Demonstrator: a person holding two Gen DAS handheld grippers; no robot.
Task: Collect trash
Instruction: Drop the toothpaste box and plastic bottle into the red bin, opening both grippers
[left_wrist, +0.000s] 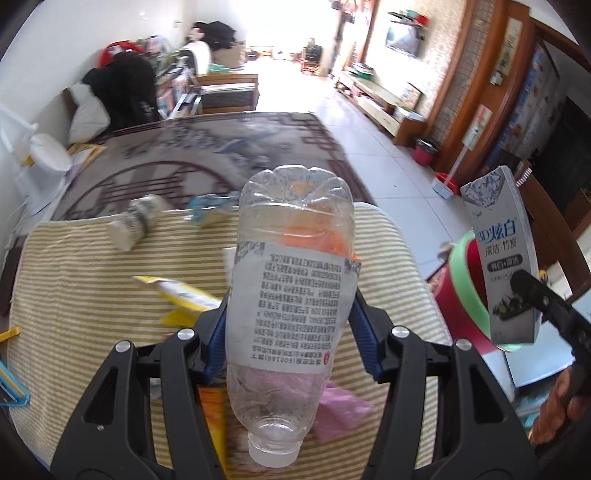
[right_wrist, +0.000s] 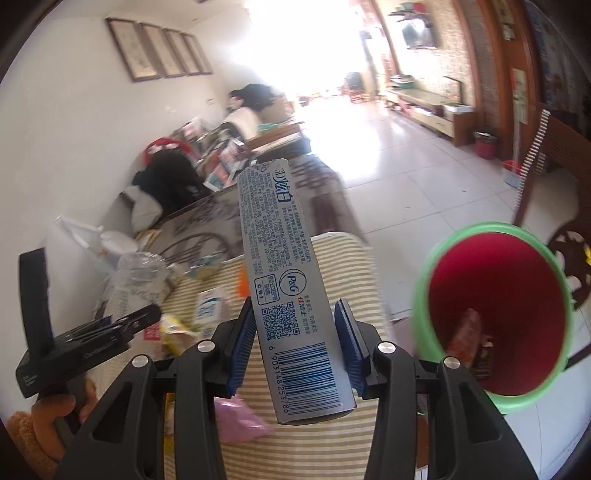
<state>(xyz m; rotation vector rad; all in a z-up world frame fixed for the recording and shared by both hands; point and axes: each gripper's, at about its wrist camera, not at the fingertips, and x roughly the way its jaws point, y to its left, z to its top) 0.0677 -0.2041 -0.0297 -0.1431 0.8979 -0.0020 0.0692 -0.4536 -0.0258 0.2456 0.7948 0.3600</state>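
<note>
Left of the left gripper's (left_wrist: 290, 317) fingers, the striped mat (left_wrist: 92, 295) runs out to its rounded edge, carrying a small jar (left_wrist: 135, 221) and a yellow wrapper (left_wrist: 184, 295). Ahead of the fingers the patterned table (left_wrist: 207, 147) ends, with bare tiled floor (left_wrist: 388, 162) beyond. The left gripper points forward over the mat, its blue pads clamped on the label of a clear plastic bottle (left_wrist: 291, 295), held cap toward the camera and base away.

Right of that gripper the mat's right edge drops off beside a red bin (right_wrist: 495, 314) with a green rim. The right gripper (right_wrist: 297, 343) points forward above the mat's right edge, the bin just right of its fingers, wrappers visible inside. Its pads are clamped on a grey toothpaste box (right_wrist: 284, 277), barcode end near the camera, far end pointing away.
</note>
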